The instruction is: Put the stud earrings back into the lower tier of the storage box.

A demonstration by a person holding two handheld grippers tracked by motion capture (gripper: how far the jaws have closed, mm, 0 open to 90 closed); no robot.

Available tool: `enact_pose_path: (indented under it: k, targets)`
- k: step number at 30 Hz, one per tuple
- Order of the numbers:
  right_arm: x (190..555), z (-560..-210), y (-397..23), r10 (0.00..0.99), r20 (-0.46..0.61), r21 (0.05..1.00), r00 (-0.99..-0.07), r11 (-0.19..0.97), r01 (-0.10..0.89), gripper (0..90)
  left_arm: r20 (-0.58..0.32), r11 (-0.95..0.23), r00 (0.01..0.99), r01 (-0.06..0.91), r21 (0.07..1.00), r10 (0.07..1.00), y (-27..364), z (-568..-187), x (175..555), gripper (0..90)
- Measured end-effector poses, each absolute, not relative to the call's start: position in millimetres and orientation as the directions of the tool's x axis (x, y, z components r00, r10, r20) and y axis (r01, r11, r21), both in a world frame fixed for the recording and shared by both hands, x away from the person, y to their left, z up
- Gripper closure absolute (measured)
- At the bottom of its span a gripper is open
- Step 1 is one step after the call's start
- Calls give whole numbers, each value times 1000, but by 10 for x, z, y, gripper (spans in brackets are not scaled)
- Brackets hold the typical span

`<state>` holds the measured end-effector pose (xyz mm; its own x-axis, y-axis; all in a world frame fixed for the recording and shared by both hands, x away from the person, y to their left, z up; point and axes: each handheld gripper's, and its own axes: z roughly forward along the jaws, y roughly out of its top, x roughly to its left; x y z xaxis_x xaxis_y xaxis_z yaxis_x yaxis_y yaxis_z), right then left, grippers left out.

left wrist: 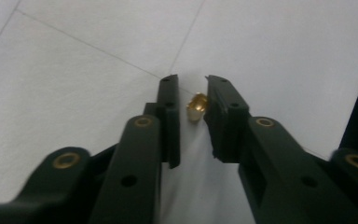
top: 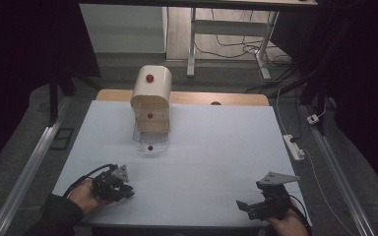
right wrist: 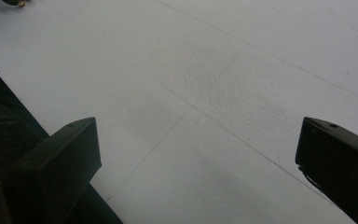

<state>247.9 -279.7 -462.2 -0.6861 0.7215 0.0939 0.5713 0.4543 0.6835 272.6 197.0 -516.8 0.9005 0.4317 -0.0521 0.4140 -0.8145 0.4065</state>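
One small gold-coloured piece (left wrist: 196, 107), shiny and roughly bell-shaped, is what the work turns on, and every place below is given relative to it. It sits between the tips of the left gripper (left wrist: 190, 93), close against one jaw and with a sliver of space at the other, so whether the pads truly pinch it cannot be told; the jaws are nearly closed, with just a narrow gap between them. Beneath the piece lies the white table cover (left wrist: 74, 93). The chief risk, as a judgement, is that so small and smooth a piece, caught only near the fingertips, could slip or spring out and roll across the cover if the jaws are off-centre or the hand tilts. In the high view the left gripper (top: 112, 184) is held low at the near left of the cover, and a small cream-and-wood cabinet (top: 150, 101) with red knobs stands well beyond the piece, toward the far edge. Off to the piece's right, well apart, the right gripper (top: 261, 204) rests with its jaws spread wide and nothing between them.
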Motion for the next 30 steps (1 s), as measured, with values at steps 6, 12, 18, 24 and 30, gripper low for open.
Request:
enact_pose_path:
  k: [6, 12, 18, 24, 30]
  targets:
    - [2480, -4624, -2795, 719, 94, 683, -688, 456, 570, 17, -22, -833, 913, 382, 400, 408, 1927, -5167, 2705, 819]
    - [2479, -4624, -2795, 719, 94, 683, -689, 457, 570, 18, -27, -831, 911, 386, 401, 410, 1928, -5165, 2710, 835]
    - [2480, -4623, -2797, 719, 95, 684, -688, 456, 570, 18, -59, -812, 903, 410, 414, 426, 1958, -5165, 2741, 834]
    - [2480, -4625, -2798, 719, 97, 686, -688, 453, 570, 17, -91, -769, 883, 448, 457, 460, 2022, -5138, 2782, 834]
    - [2482, -4624, -2802, 719, 97, 688, -689, 452, 568, 17, -129, -702, 858, 485, 522, 497, 2121, -5075, 2849, 831]
